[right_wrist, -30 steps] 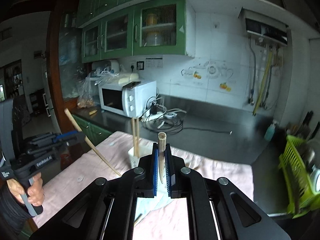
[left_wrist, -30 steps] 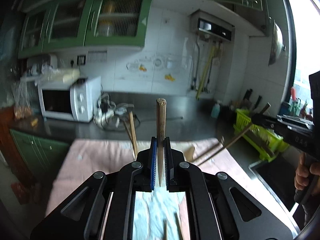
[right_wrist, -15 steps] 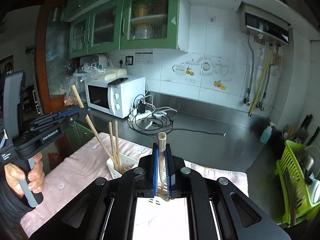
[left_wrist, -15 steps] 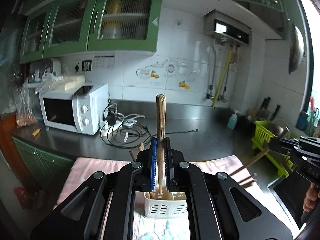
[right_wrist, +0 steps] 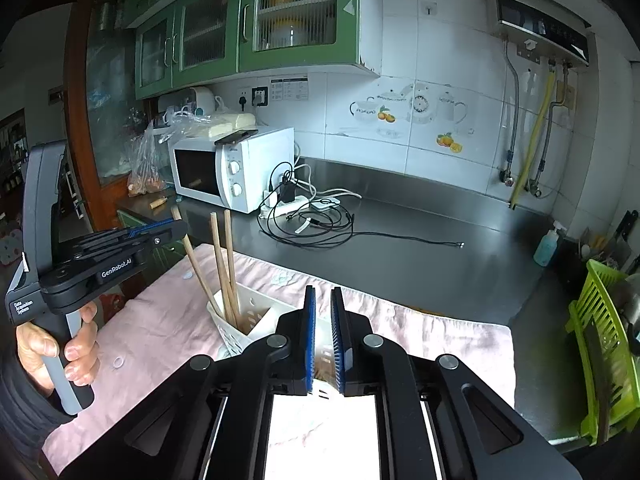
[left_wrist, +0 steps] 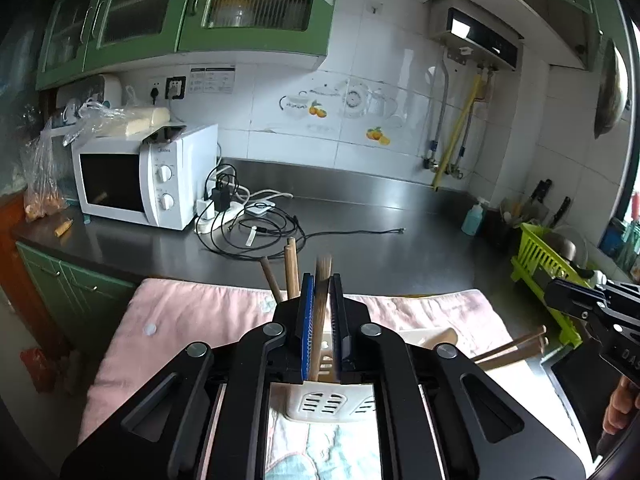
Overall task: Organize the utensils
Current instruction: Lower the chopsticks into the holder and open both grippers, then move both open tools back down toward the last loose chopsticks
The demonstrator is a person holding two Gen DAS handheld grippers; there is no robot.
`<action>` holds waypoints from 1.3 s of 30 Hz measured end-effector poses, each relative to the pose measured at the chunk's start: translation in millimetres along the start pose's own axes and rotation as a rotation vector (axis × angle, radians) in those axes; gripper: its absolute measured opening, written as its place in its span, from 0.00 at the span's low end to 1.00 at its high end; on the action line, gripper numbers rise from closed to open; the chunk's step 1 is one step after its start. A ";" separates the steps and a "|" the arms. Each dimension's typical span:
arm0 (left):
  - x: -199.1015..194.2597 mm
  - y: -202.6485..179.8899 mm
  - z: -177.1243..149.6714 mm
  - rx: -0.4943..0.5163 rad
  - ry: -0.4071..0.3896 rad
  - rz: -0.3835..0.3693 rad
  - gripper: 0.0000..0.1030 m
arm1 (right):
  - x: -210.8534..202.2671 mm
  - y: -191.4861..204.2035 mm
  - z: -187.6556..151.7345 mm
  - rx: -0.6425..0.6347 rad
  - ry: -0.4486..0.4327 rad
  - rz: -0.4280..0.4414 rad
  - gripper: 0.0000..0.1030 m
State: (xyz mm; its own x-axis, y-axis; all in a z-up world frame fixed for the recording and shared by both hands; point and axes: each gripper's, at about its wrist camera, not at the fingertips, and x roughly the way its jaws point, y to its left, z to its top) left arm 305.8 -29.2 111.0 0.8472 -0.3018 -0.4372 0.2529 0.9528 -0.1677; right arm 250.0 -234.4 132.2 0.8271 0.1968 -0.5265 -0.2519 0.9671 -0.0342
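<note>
**A:** Scene, big to small?

**B:** Dark steel counter (right_wrist: pixel 440 264) with a pink cloth (left_wrist: pixel 200 320) over its near edge. White microwave (left_wrist: pixel 132 176) back left, green dish rack (right_wrist: pixel 600 340) far right. Tangle of cables (left_wrist: pixel 256 224) just beside the microwave.

**A:** Left side?

**B:** Left gripper (left_wrist: pixel 322 280): jaws have just been opening and are only a crack apart. One chopstick (left_wrist: pixel 323 292) stands between the pads. It's motion-smeared and looks loose, not clamped. Left hand (right_wrist: pixel 60 352) is on the handle, over the cloth's left edge.

**A:** Right?

**B:** Right gripper (right_wrist: pixel 323 296): jaws also just been opening, narrow gap, nothing upright in it. There's a bit of brown low in the gap. Can't tell if it's between the pads or beyond them.

**A:** Holder?

**B:** White slotted holder (right_wrist: pixel 256 314) sits on the cloth, just ahead of both grippers.

**A:** Sticks?

**B:** The left gripper's chopstick slants down into the holder's left end. Two more chopsticks (right_wrist: pixel 224 256) stand in the same end, just beside it. From the left wrist, another pair (left_wrist: pixel 516 346) leans out low to the right. Its base is hidden behind the left gripper's body and its tips are near the right gripper.
</note>
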 end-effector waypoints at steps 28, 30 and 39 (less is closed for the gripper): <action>-151.1 14.3 -159.4 0.080 0.033 0.114 0.89 | -92.0 89.5 -192.3 0.061 0.070 0.052 0.53; -154.1 20.9 -176.6 0.070 0.058 0.121 0.89 | -90.7 100.4 -210.5 0.059 0.099 0.051 0.53; -152.7 49.1 -220.3 -0.027 0.133 0.184 0.90 | -75.4 150.0 -283.8 0.065 0.234 0.100 0.53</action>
State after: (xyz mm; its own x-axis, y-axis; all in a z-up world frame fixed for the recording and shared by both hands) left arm 85.9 56.7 -25.1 0.8081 -0.1265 -0.5753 0.0857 0.9915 -0.0976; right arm 7.3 -149.9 -74.4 0.6592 0.2571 -0.7066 -0.2876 0.9545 0.0791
